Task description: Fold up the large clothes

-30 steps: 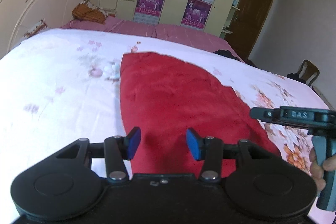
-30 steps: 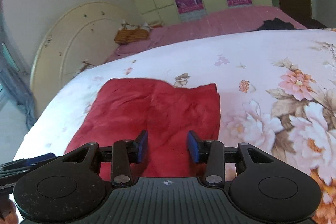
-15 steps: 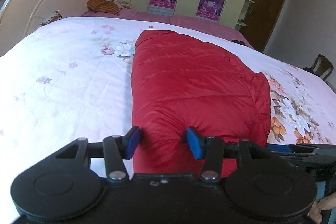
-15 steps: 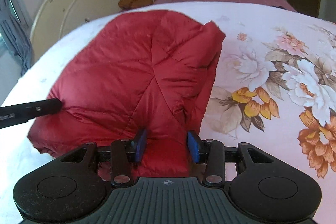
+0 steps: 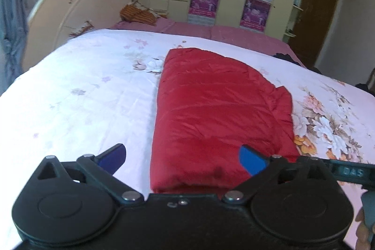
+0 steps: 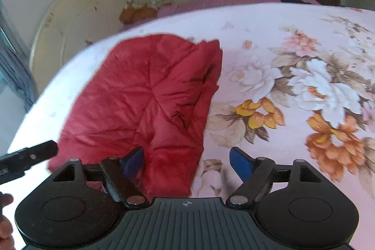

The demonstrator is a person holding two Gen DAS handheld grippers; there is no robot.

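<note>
Jacket (image 5: 218,114) folded on bed (image 5: 82,97), long axis near-to-far. Left gripper (image 5: 182,156) and right gripper (image 6: 186,161) straddle its near edge, jaws opening wide, nothing pinched; left sits more centred.

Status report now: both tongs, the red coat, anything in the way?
Left tongs and right tongs opening, gripping nothing. Red coat folded, flat on bed. Nothing in the way.
</note>
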